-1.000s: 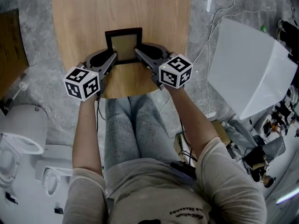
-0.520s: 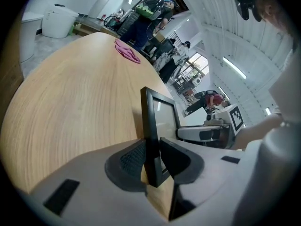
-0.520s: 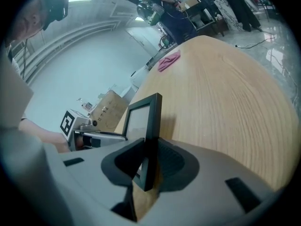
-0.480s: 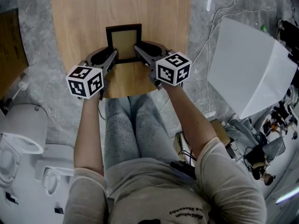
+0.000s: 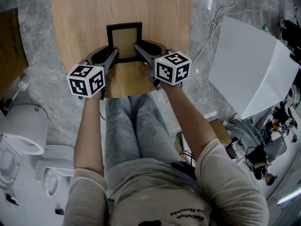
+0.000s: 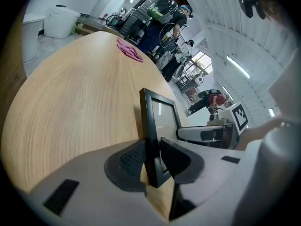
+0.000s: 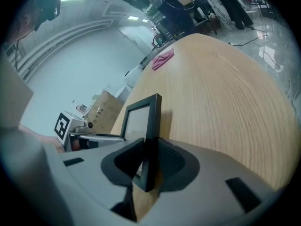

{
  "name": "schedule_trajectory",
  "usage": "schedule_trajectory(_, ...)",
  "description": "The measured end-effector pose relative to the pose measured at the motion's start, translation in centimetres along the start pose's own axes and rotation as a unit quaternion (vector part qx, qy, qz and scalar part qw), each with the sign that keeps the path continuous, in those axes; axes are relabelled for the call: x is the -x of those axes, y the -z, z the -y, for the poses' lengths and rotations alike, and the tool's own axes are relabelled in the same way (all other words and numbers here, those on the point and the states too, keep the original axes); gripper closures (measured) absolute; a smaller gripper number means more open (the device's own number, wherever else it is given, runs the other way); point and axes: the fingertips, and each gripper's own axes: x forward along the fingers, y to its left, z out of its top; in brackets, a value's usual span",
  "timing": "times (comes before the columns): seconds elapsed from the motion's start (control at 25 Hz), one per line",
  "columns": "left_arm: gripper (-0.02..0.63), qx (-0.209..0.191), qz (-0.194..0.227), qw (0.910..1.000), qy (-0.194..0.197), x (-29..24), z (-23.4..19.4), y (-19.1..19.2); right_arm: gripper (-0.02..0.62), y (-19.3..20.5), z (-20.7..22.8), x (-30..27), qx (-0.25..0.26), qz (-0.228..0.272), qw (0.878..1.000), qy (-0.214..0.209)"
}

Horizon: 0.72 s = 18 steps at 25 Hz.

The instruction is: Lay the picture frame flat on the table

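Observation:
A small black picture frame [image 5: 124, 40] with a beige pane stands near the front edge of the wooden table [image 5: 155, 13], leaning back a little. My left gripper [image 5: 114, 53] grips its left side near the bottom, and my right gripper [image 5: 137, 48] grips its right side. In the left gripper view the frame's edge [image 6: 151, 126] sits between the two pads of the left gripper [image 6: 153, 159]; the jaws are opening but still touch it. In the right gripper view the frame [image 7: 149, 126] is pinched by the right gripper [image 7: 148, 159].
A pink cloth [image 6: 130, 51] lies far back on the table. A large white box [image 5: 249, 69] stands on the floor to the right, with cables and clutter beyond it. White toilets [image 5: 23, 135] and brown cardboard [image 5: 9, 46] are on the left. The person's knees are under the table edge.
Both grippers and the frame have shifted slightly away from the person, farther onto the table. The frame stays between both pairs of jaws.

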Motion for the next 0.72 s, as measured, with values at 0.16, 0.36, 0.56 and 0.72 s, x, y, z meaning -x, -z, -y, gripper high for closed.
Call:
schedule_trajectory(0.16,0.492,-0.006,-0.006,1.0000,-0.004,-0.05,0.06,0.04,0.508,0.18,0.08,0.09,-0.001,-0.004,1.000,0.002)
schedule_trajectory(0.36,0.483,-0.020,-0.016,0.9994,-0.021,0.00,0.02,0.00,0.508,0.27,0.06,0.11,-0.005,-0.004,1.000,0.001)
schedule_trajectory(0.56,0.446,-0.030,-0.020,0.9986,-0.038,0.14,0.18,-0.05,0.508,0.06,-0.22,-0.15,0.001,-0.005,1.000,-0.003)
schedule_trajectory(0.72,0.425,-0.032,-0.019,0.9977,-0.057,0.42,0.16,-0.14,0.508,-0.06,-0.56,-0.44,0.006,-0.008,1.000,-0.006)
